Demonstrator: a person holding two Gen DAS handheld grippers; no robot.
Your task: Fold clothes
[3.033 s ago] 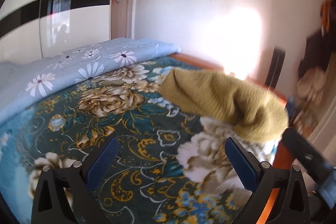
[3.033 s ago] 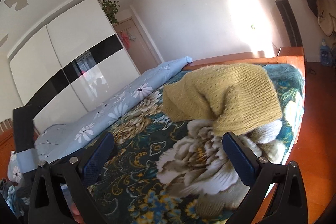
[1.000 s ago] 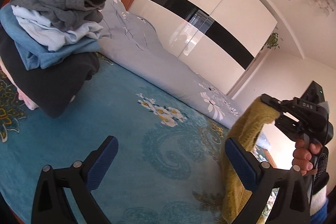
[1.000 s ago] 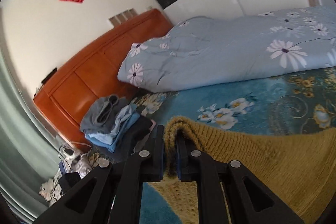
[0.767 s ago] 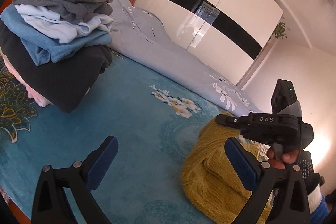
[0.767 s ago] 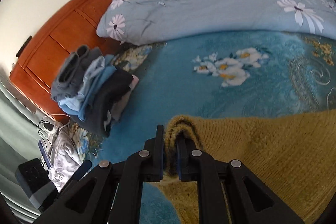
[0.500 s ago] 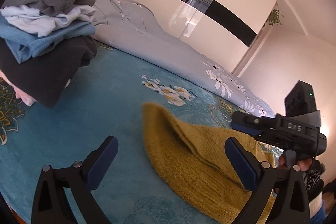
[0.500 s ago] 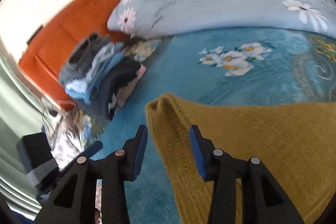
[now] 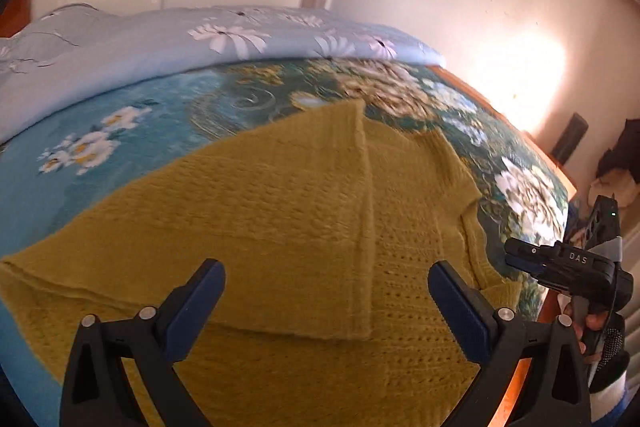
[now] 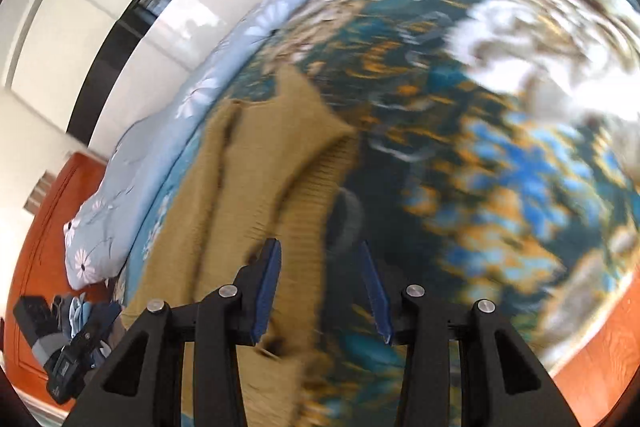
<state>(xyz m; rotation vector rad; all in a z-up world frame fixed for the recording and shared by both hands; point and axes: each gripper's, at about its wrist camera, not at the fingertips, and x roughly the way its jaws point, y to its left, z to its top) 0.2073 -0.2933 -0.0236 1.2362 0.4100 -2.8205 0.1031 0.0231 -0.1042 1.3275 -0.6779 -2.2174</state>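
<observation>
A mustard-yellow knit sweater lies spread on the floral bedspread, with one part folded over along a straight edge. My left gripper is wide open and empty, hovering just above the sweater's near part. The right gripper shows in the left wrist view at the bed's right edge, off the sweater. In the blurred right wrist view the right gripper is open and empty, above the sweater's ribbed edge.
A light blue daisy-print duvet lies rolled along the far side of the bed. A stack of folded clothes sits by the orange wooden headboard. The bed's wooden frame edge runs on the right.
The right gripper opened, let go of the sweater and drew back to the bed's right edge. The sweater now lies spread flat. My left gripper swung right to face it.
</observation>
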